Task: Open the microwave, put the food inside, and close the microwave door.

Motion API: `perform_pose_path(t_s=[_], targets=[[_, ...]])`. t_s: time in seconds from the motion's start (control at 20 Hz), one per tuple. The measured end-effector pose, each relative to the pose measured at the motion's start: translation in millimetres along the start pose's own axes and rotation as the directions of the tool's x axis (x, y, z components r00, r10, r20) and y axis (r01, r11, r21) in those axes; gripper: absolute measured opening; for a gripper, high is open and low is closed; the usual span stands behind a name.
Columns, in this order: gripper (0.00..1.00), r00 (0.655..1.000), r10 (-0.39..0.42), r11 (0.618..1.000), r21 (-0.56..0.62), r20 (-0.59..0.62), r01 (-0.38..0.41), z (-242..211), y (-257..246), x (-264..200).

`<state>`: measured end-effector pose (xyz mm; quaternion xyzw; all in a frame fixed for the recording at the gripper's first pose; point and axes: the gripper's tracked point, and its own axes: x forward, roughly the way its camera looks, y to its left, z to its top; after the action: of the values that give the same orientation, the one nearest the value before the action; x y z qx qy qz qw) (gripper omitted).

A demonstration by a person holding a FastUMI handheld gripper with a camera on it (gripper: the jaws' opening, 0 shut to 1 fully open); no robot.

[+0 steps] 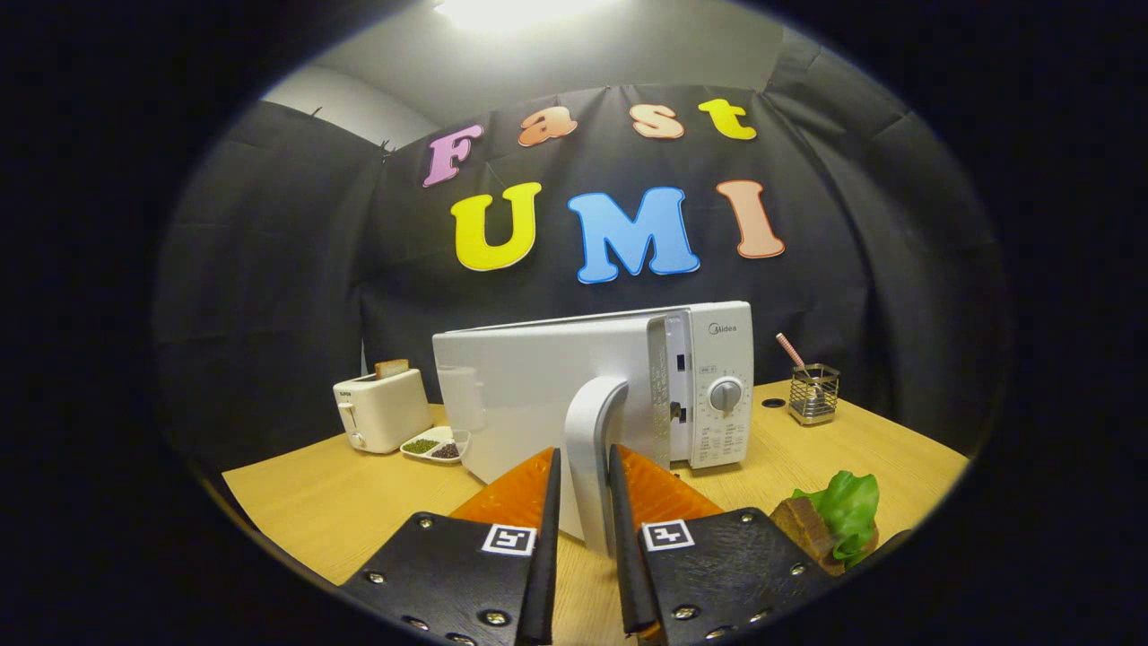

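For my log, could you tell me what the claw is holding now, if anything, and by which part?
The claw straddles the lower part of the handle on the microwave door, which stands open. Whether both fingers actually press on it cannot be told.

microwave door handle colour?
Silver-grey curved microwave door handle, seen best in the gripper view, between the hand-held gripper fingers.

Microwave point(619, 395) sits on the table point(341, 511) just ahead of the gripper point(585, 475), door point(538, 395) swung out toward it, door handle point(592, 449) between the two fingers, both pressing it. Toaster point(381, 408) left of the microwave, beyond the fingers, small dish point(435, 444) beside it. Wire holder point(813, 393) right of the microwave, further back. Food point(834, 520) lies just right of the fingers.
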<state>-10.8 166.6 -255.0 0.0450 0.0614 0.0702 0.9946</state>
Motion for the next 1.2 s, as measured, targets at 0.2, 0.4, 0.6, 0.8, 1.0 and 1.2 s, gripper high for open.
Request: perform_pose_path(t_s=[0.2,0.4,0.6,0.8,1.0,1.2], targets=[[0.29,0.998,0.065,0.998,-0.012,-0.003,-0.065,-5.1,26.1,-17.9],[0.29,0.987,0.159,0.987,-0.022,-0.016,-0.160,-9.6,65.2,-44.7],[0.29,0.972,0.234,0.971,-0.052,-0.021,-0.235,-15.8,105.6,-64.2],[0.29,0.949,0.311,0.947,-0.064,-0.044,-0.314,-29.6,154.1,-78.4],[0.29,0.927,0.369,0.927,-0.052,-0.069,-0.372,-43.4,198.8,-80.4],[0.29,0.903,0.423,0.905,-0.023,-0.080,-0.426,-49.1,242.5,-79.1]])
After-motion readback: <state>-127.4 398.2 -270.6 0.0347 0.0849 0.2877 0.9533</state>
